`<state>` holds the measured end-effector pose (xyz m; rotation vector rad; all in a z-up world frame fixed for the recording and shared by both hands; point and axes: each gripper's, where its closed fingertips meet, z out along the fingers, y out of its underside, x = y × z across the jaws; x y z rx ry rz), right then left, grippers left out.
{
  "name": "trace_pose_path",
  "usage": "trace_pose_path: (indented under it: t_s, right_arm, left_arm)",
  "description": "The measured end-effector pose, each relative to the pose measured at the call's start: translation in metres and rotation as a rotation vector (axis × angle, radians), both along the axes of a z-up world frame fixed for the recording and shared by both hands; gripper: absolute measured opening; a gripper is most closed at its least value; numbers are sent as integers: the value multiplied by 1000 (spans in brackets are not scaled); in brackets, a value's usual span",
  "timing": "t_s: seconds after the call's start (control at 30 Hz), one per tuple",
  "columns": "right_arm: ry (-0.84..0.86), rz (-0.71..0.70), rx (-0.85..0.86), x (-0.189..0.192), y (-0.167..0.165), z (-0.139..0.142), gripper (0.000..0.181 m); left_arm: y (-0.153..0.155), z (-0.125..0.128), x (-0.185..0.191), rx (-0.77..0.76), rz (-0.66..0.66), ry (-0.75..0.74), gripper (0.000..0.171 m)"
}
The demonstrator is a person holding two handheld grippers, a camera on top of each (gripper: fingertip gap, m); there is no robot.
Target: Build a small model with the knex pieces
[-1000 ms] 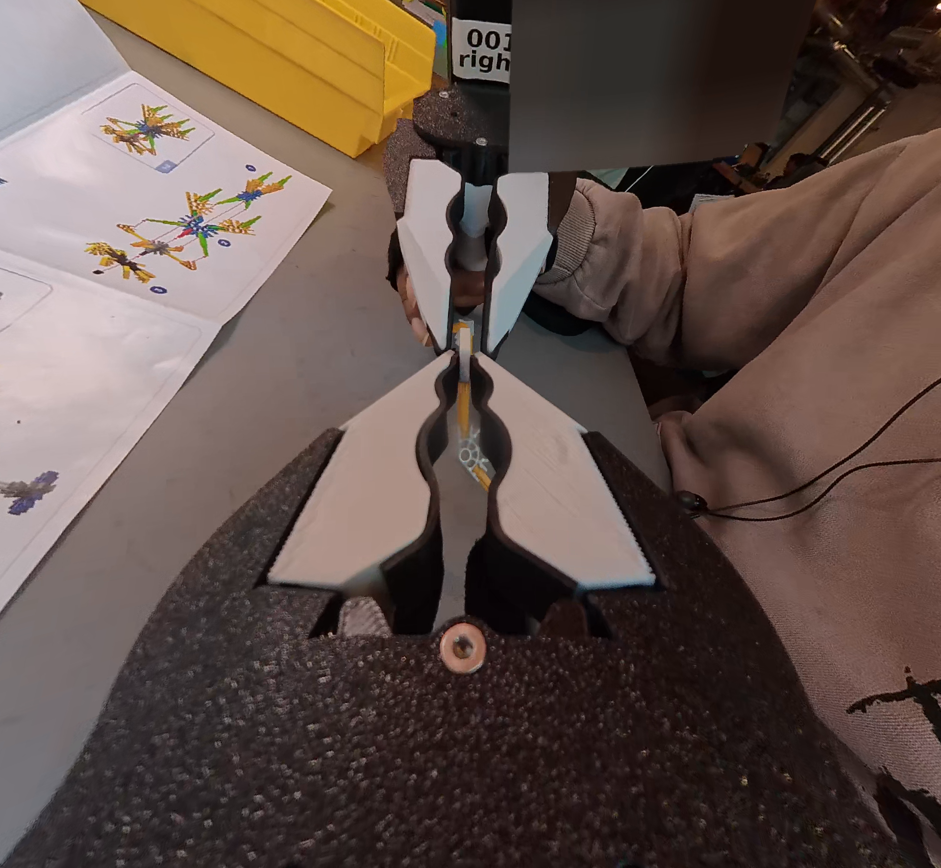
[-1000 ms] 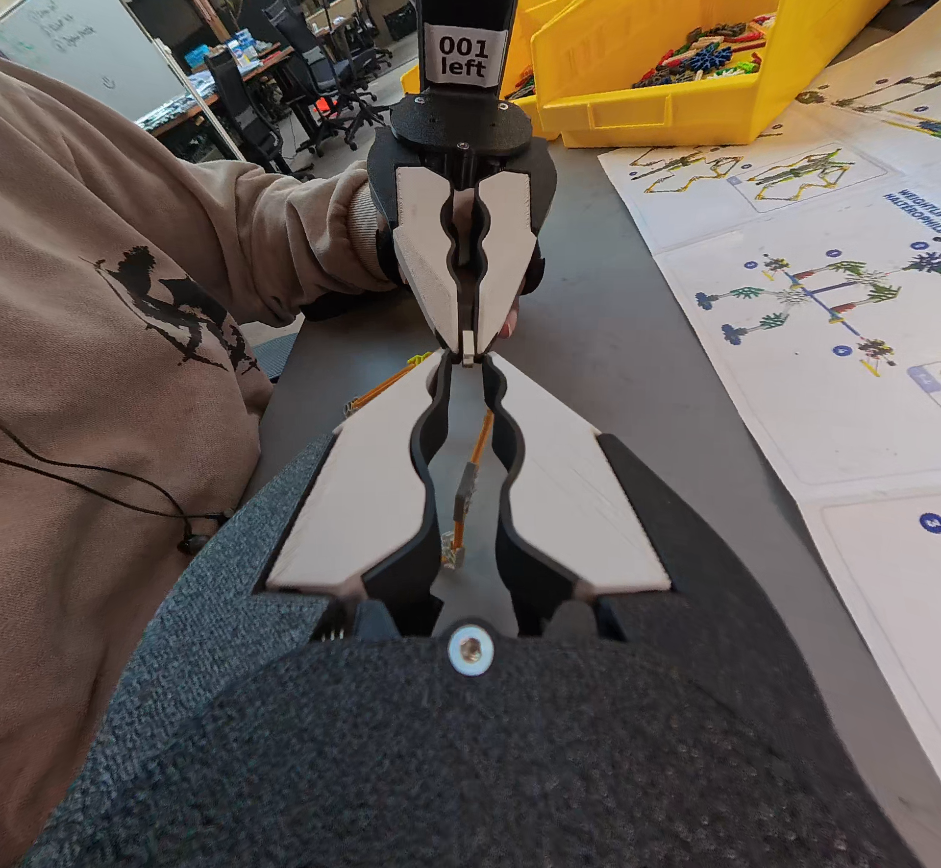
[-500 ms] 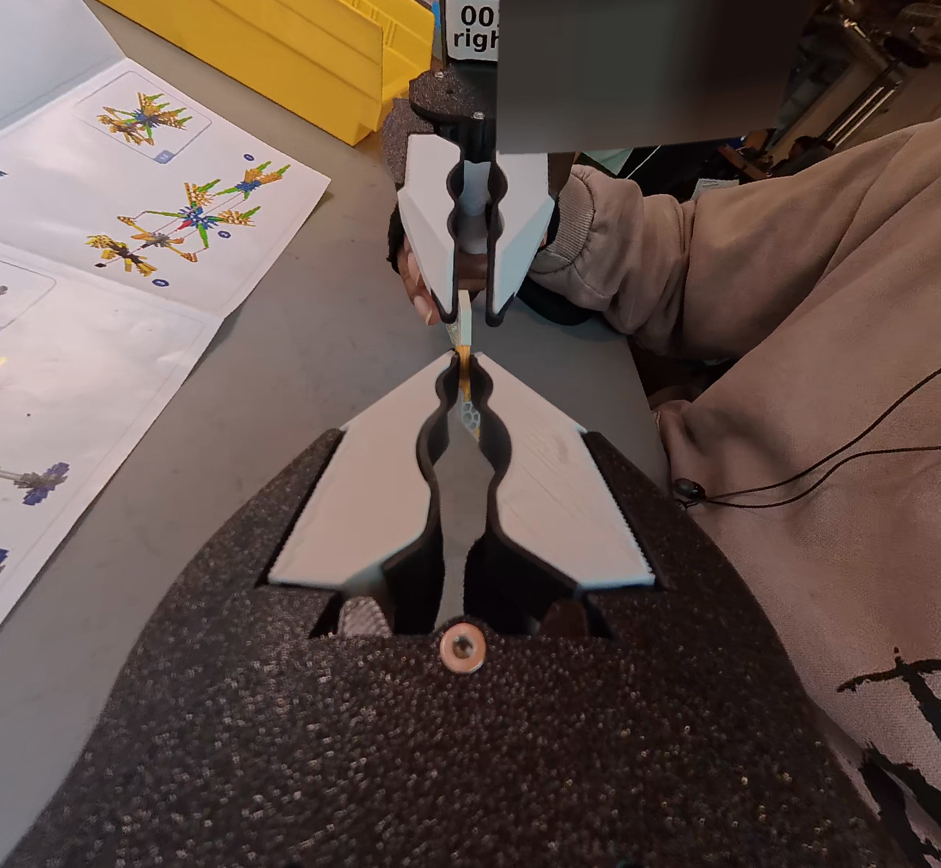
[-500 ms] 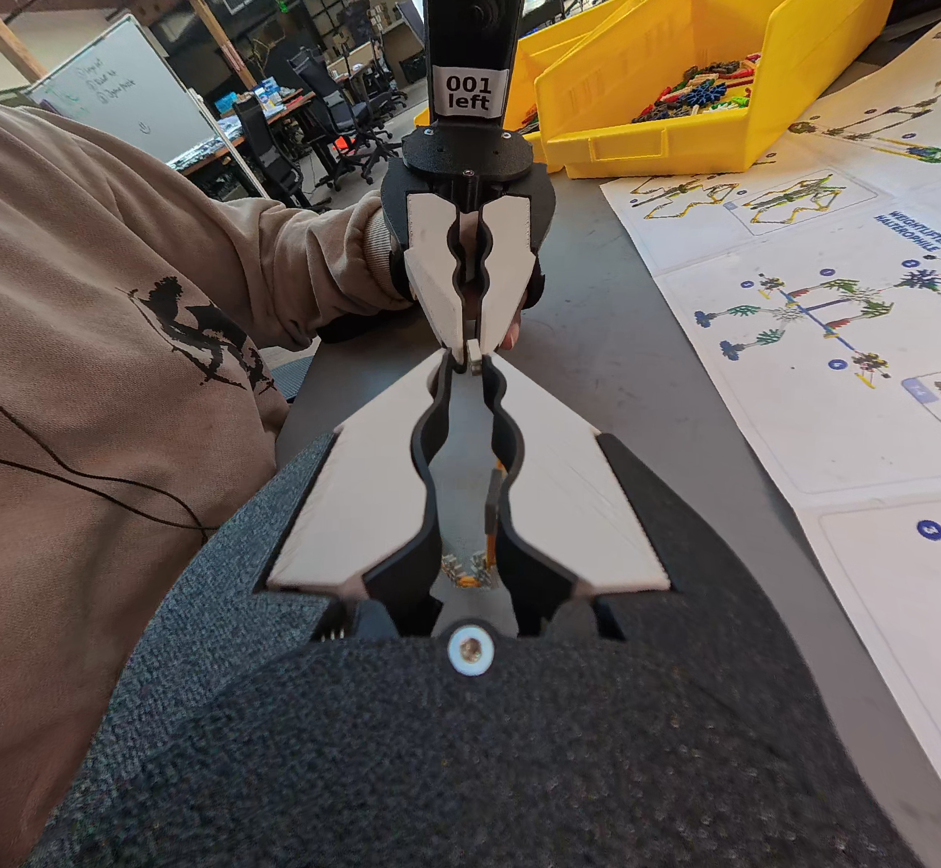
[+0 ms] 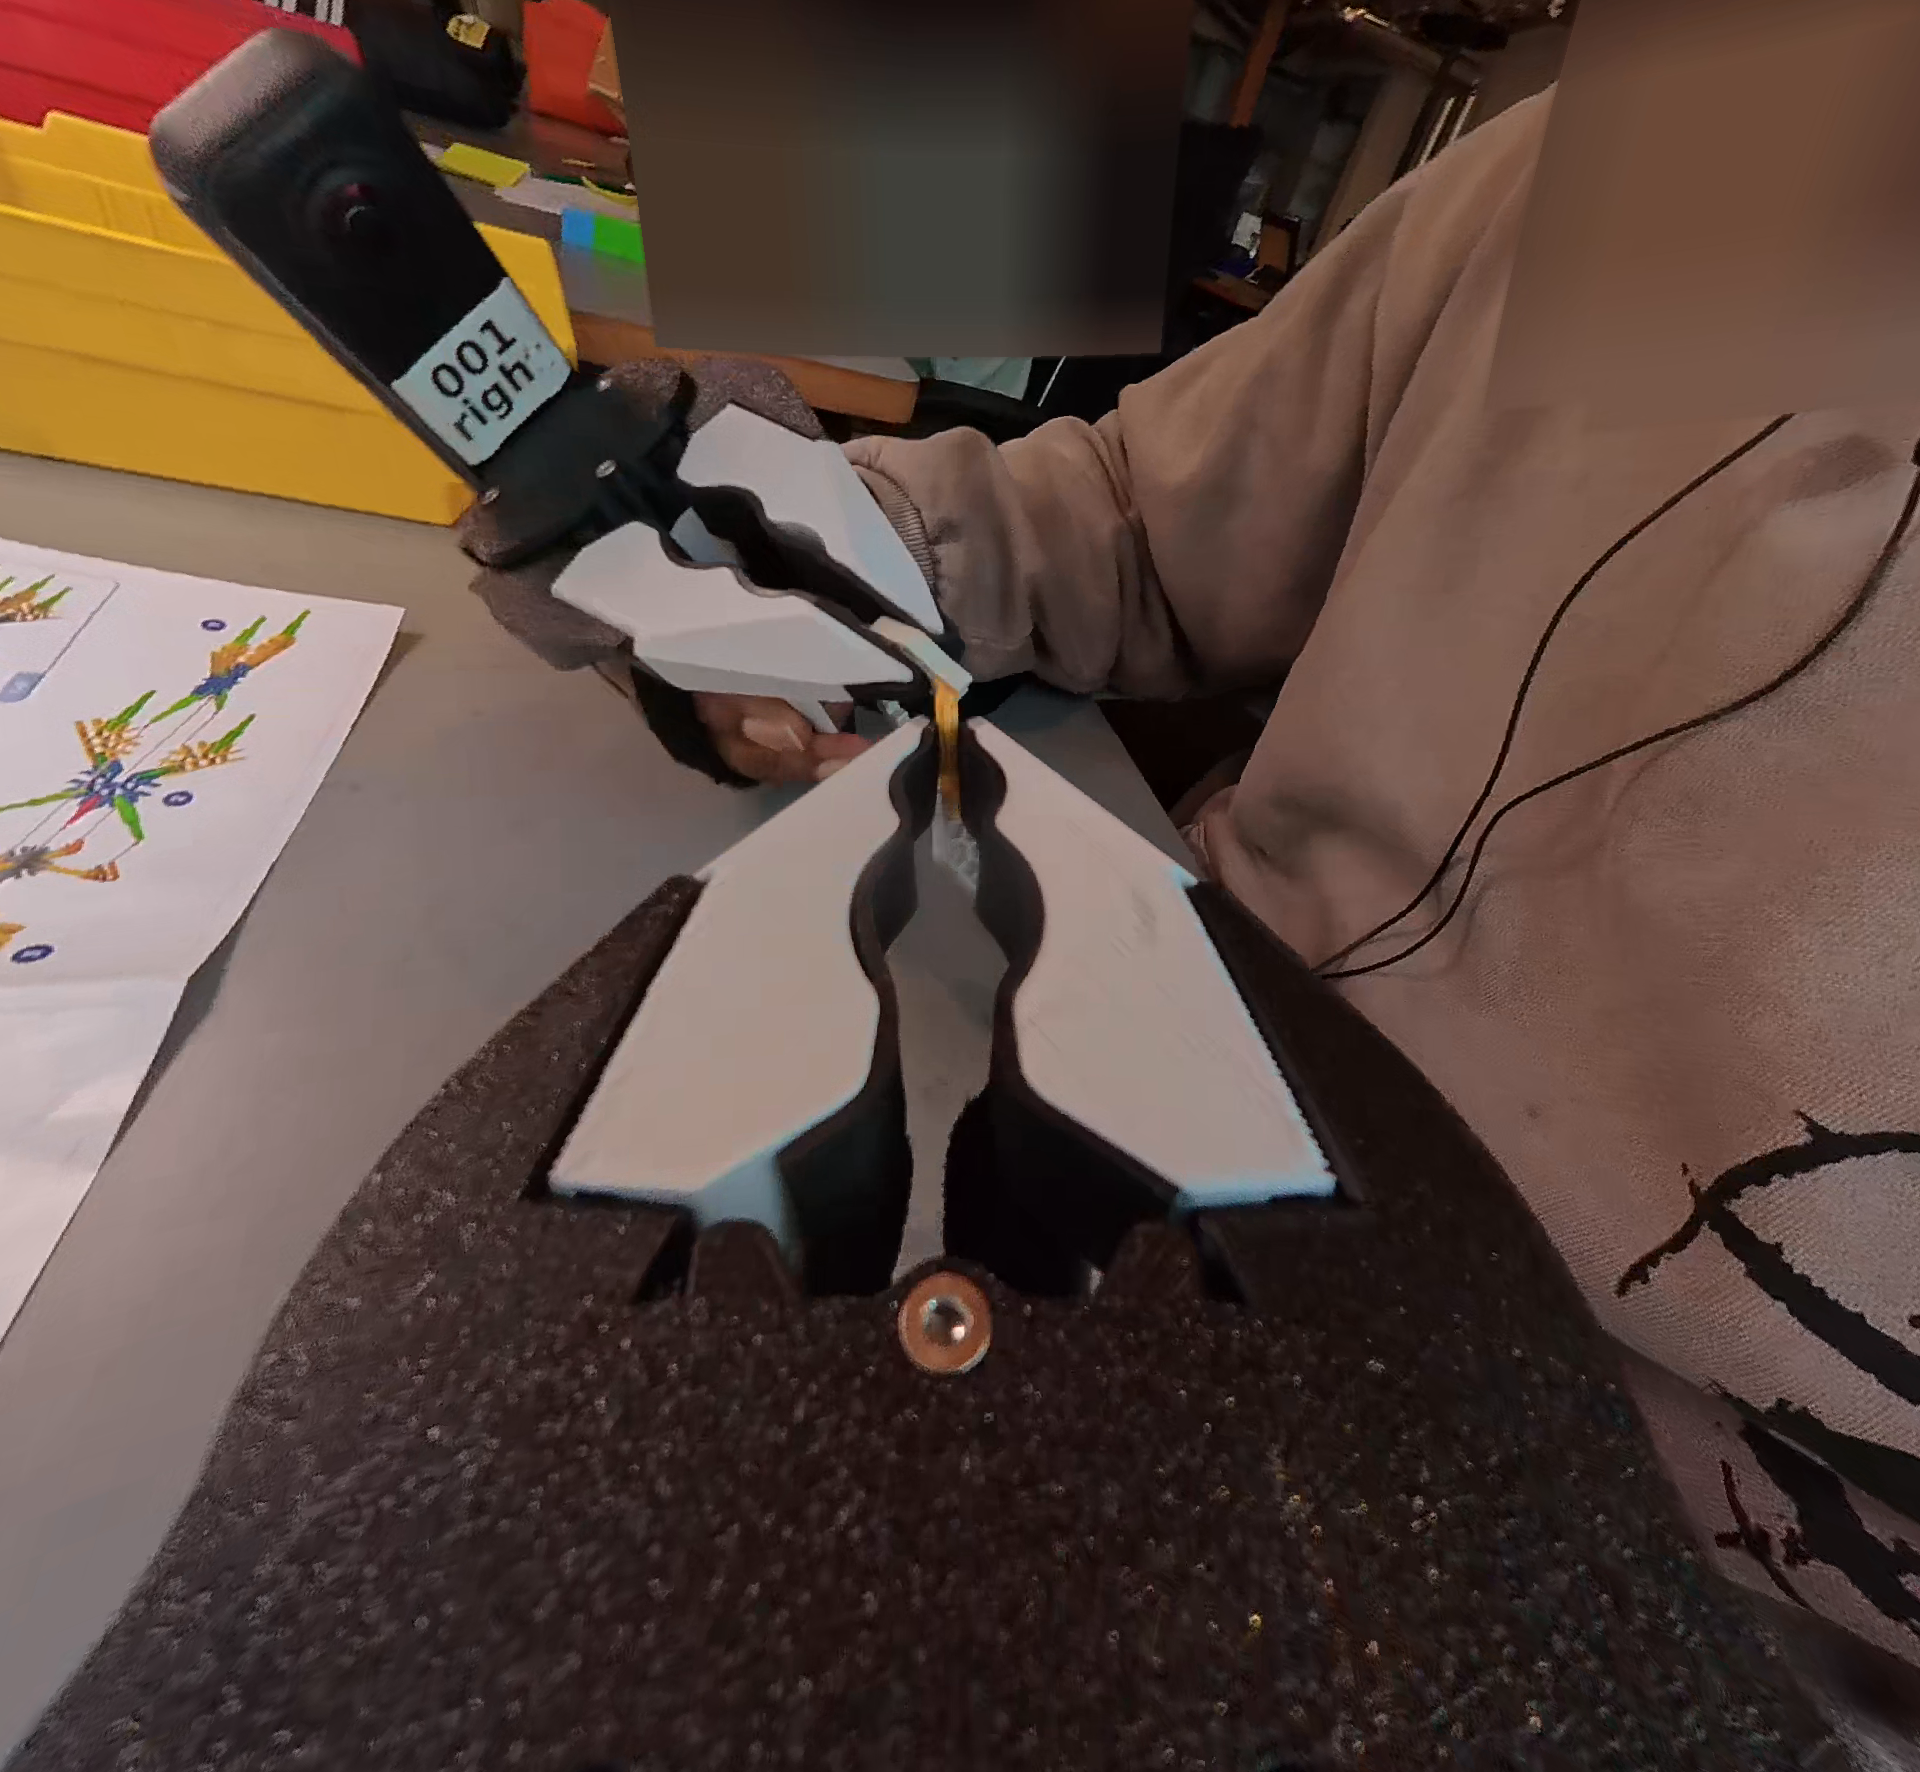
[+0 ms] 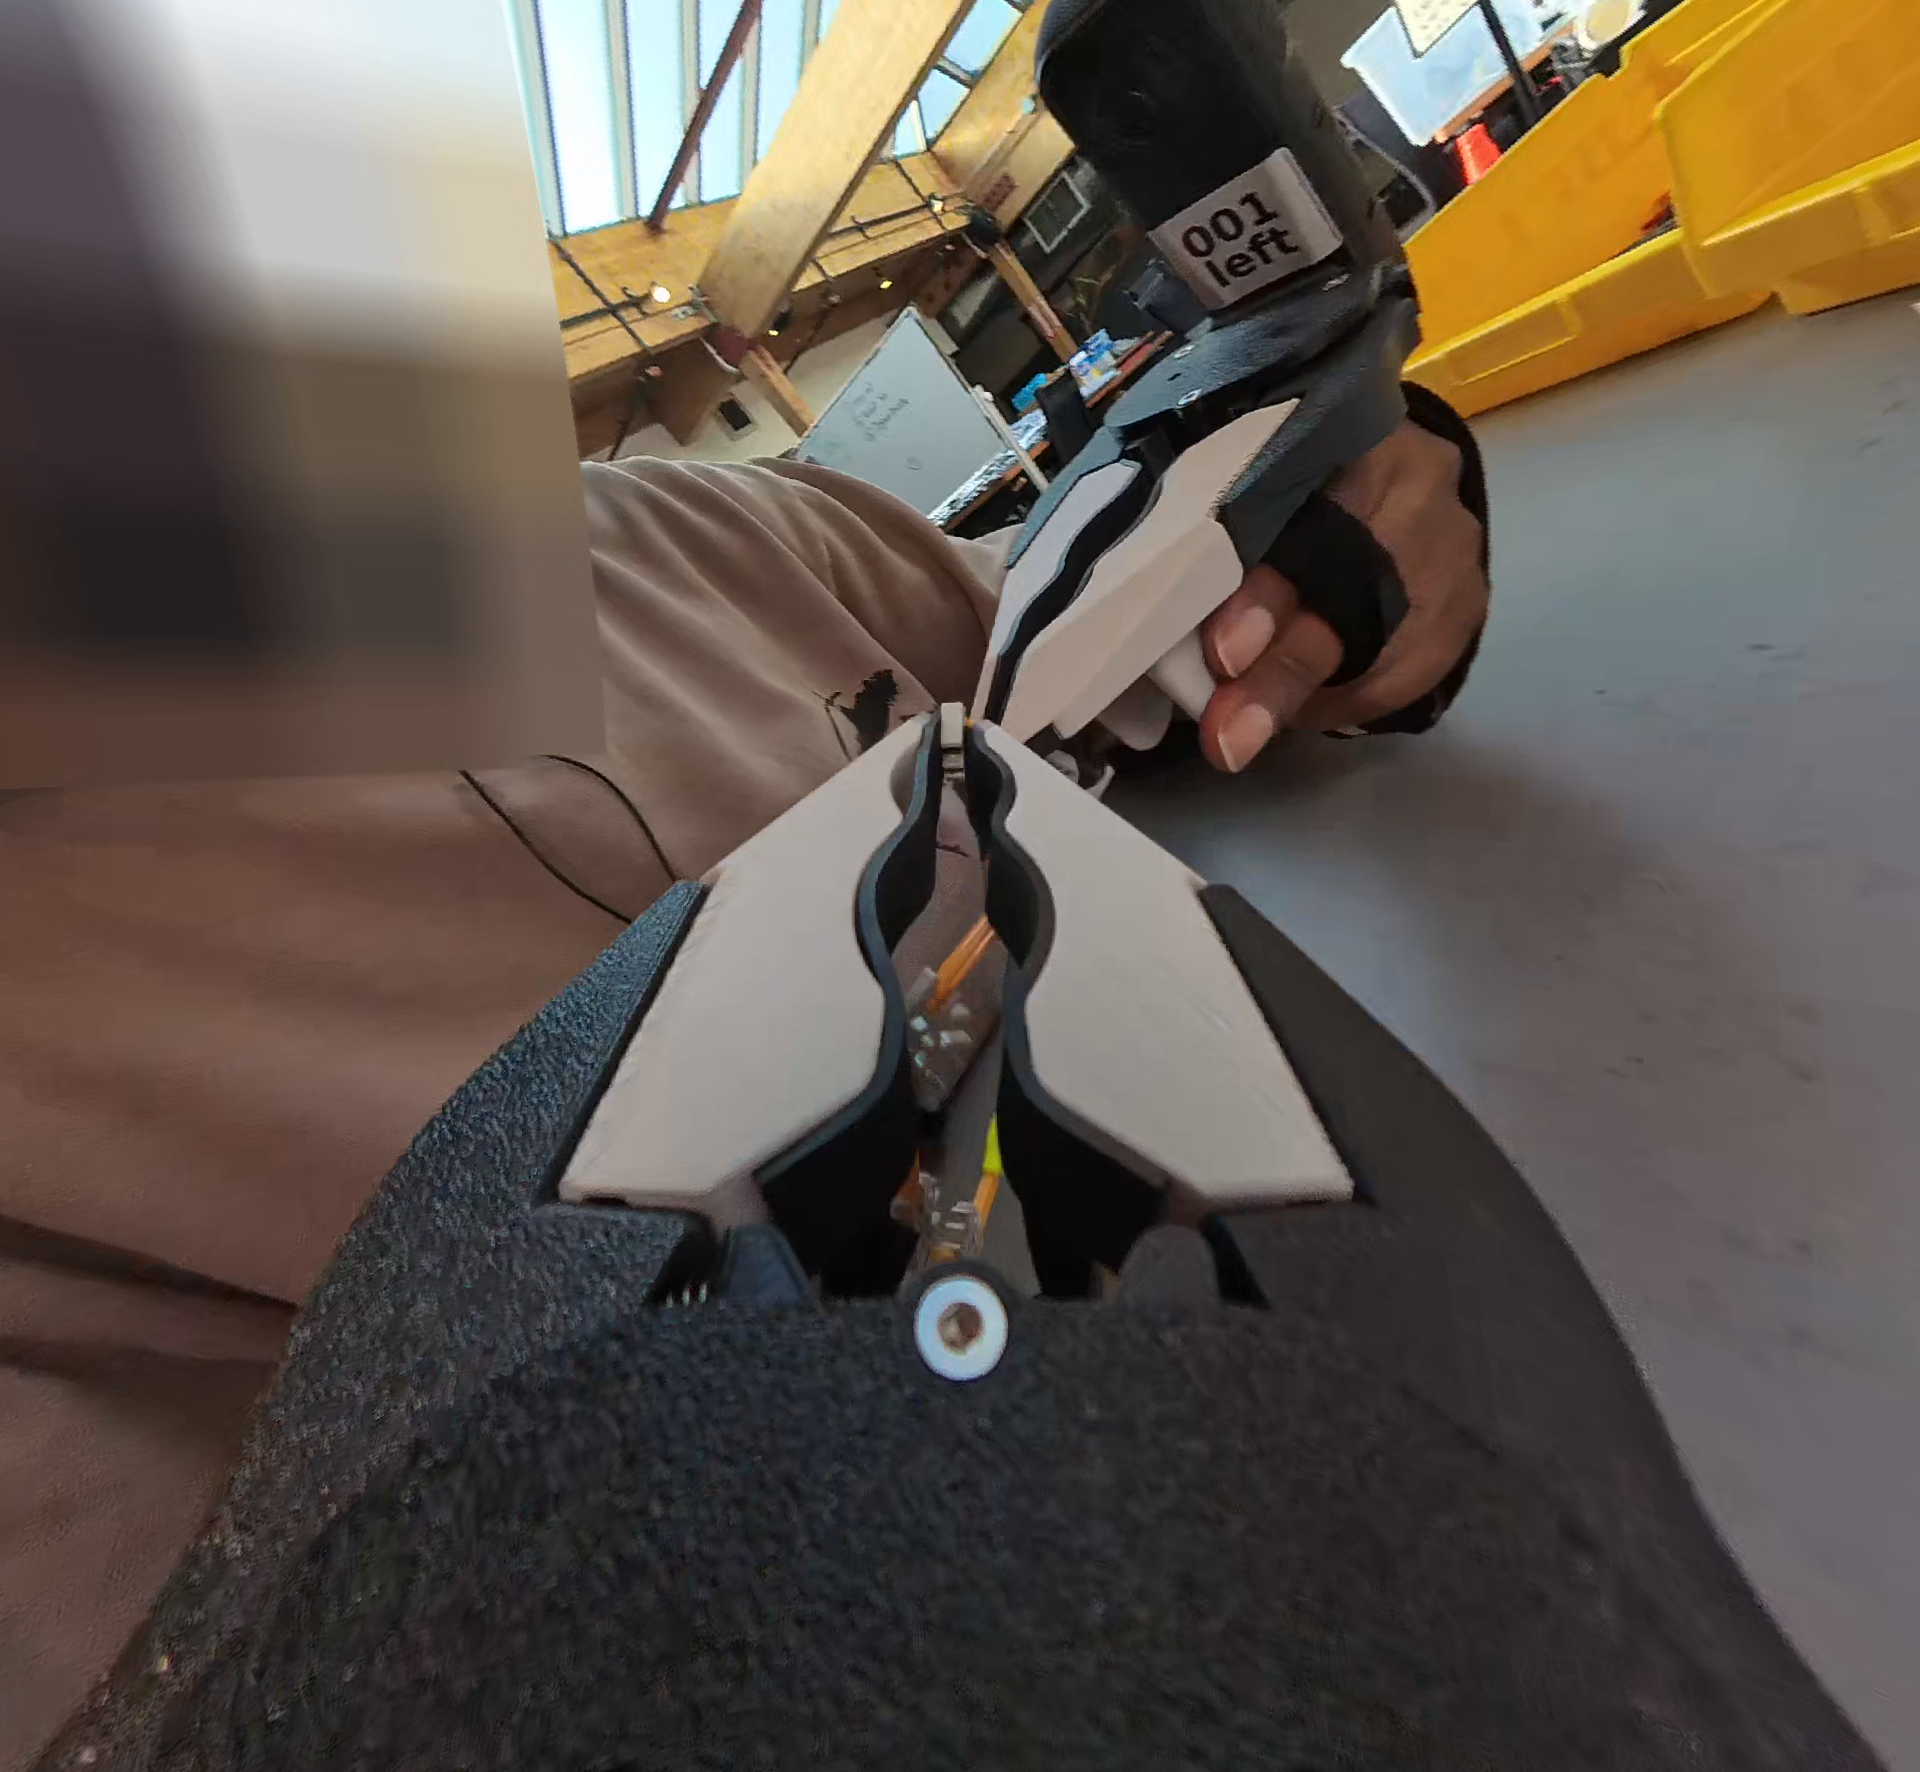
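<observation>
Both tongs are tilting away from the head-on line they were holding half a second ago, so the right tongs [image 5: 940, 673] are now leaning in from the upper left of the left wrist view. They are pinching shut on a pale connector piece [image 6: 952, 730], while the left tongs [image 5: 943, 735] are closing tight on the orange rod [image 5: 945, 754] joined to it. That small rod assembly is hanging between the two tips above the grey counter [image 5: 499, 849], near the instruction sheet [image 5: 156, 787] and yellow bins [image 5: 156, 372].
</observation>
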<state>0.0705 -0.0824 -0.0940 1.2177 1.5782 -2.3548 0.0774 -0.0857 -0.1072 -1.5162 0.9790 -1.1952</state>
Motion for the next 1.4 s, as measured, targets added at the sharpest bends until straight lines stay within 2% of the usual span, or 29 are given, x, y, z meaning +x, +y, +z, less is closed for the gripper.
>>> trace_pose_path:
  t_s: [0.1, 0.2, 0.27, 0.3, 0.43, 0.5, 0.57, 0.67, 0.73, 0.9, 1.03, 1.17, 1.27, 1.33, 1.4]
  right_arm:
    - [58, 90, -58, 7, -16, 9, 1]
    - [147, 124, -11, 15, -24, 13, 2]
    - [236, 182, -123, 29, -24, 35, 1]
    - [247, 170, -105, 30, -24, 36, 2]
    - [198, -69, 57, 5, 3, 20, 2]
    - [160, -220, 144, -8, 27, 9, 2]
    - [127, -324, 223, -15, 45, -1, 2]
    - [85, -479, 369, -26, 67, -16, 2]
    - [73, -541, 438, -30, 74, -20, 2]
    - [48, -578, 525, -33, 78, -27, 3]
    - [-84, -635, 701, -31, 99, -48, 2]
    - [-326, -464, 845, 0, 101, -79, 3]
    - [-464, -321, 850, 30, 97, -97, 3]
    - [-559, -274, 852, 43, 99, -114, 2]
    - [-621, -292, 883, 45, 108, -129, 3]
  left_arm:
    - [-16, 9, 8, 23, -90, -58, 2]
    - [-25, 12, 14, 23, -140, -86, 3]
    - [-23, 0, 16, 14, -135, -26, 2]
    - [-23, -5, 15, 2, -138, -11, 2]
    - [-2, -16, 6, -81, -42, 34, 3]
    - [17, -28, -5, -137, 59, 71, 3]
    - [35, -48, -18, -176, 163, 157, 3]
    - [51, -61, -32, -234, 264, 200, 3]
    - [58, -66, -40, -266, 316, 212, 3]
    - [69, -80, -55, -294, 417, 291, 3]
    - [67, -84, -56, -308, 404, 314, 3]
    - [65, -85, -55, -297, 393, 336, 3]
    - [65, -86, -54, -297, 383, 337, 3]
    - [65, -87, -54, -300, 380, 336, 3]
    - [64, -87, -53, -298, 375, 337, 3]
